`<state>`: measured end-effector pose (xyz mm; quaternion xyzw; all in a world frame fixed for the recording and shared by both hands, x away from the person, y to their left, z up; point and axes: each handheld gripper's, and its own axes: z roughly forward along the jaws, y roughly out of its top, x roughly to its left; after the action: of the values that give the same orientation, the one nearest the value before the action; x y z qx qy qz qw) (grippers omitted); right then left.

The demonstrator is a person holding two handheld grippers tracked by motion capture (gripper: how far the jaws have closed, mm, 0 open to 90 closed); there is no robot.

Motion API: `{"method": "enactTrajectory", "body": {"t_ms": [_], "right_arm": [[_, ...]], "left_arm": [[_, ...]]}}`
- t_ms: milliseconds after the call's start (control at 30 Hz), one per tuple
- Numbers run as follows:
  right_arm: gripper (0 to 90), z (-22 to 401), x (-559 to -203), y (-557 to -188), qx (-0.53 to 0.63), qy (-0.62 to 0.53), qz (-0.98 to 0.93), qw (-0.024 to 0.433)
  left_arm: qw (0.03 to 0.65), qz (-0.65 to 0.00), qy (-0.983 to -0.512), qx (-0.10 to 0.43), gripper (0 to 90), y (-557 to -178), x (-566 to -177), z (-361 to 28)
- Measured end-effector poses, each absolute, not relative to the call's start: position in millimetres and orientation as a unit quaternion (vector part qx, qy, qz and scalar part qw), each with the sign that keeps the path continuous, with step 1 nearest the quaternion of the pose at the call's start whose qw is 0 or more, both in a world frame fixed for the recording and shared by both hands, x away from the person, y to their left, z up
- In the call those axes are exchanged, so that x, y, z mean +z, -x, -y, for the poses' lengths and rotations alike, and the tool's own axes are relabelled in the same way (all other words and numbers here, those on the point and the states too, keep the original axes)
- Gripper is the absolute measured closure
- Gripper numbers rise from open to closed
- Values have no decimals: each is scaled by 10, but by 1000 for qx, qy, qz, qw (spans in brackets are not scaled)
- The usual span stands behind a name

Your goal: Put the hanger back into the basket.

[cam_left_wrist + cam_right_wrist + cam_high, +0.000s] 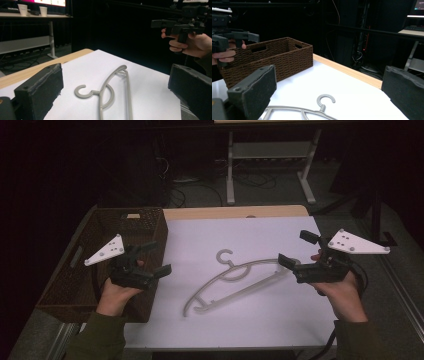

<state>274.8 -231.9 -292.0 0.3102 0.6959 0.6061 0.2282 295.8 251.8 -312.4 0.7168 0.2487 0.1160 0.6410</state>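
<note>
A grey plastic clothes hanger [231, 265] lies flat on the white sheet [265, 235] in the middle of the table, its hook pointing toward the far edge. My left gripper [157, 257] hovers left of it, in front of the basket, jaws open and empty. My right gripper [297, 249] hovers at the hanger's right end, also open and empty. In the left gripper view the hanger [95, 92] lies between and beyond the wide-apart jaws of the left gripper [115, 83], with the right gripper [175, 25] farther off. The right gripper view has the hanger's hook [322, 107] low between its own jaws.
A brown woven basket [150, 227] stands on the table's left side, its wall [287, 62] close to the left hand. A wooden table edge [235, 212] runs along the back. Beyond it stand a white desk frame [231, 170] and floor cables. Two paper cups [23, 9] sit on a far desk.
</note>
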Motion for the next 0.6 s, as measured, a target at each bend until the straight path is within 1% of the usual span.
{"method": "enactTrajectory", "body": {"t_ms": [67,167,333,600], "right_arm": [[0,2313,-2931,-2753,603,-311,-698,228],[0,2298,-2959,-2768,594,-314,-705,225],[0,2264,-3007,-2802,583,-317,-715,221],[0,2207,-3119,-2858,566,-322,-731,207]], "left_arm": [[637,-248,-721,117,0,-2958,-3120,-2502],[617,-244,-740,115,0,-2950,-3113,-2397],[605,-241,-751,107,0,-2943,-3126,-2286],[575,-241,-776,96,0,-2951,-3265,-2043]]}}
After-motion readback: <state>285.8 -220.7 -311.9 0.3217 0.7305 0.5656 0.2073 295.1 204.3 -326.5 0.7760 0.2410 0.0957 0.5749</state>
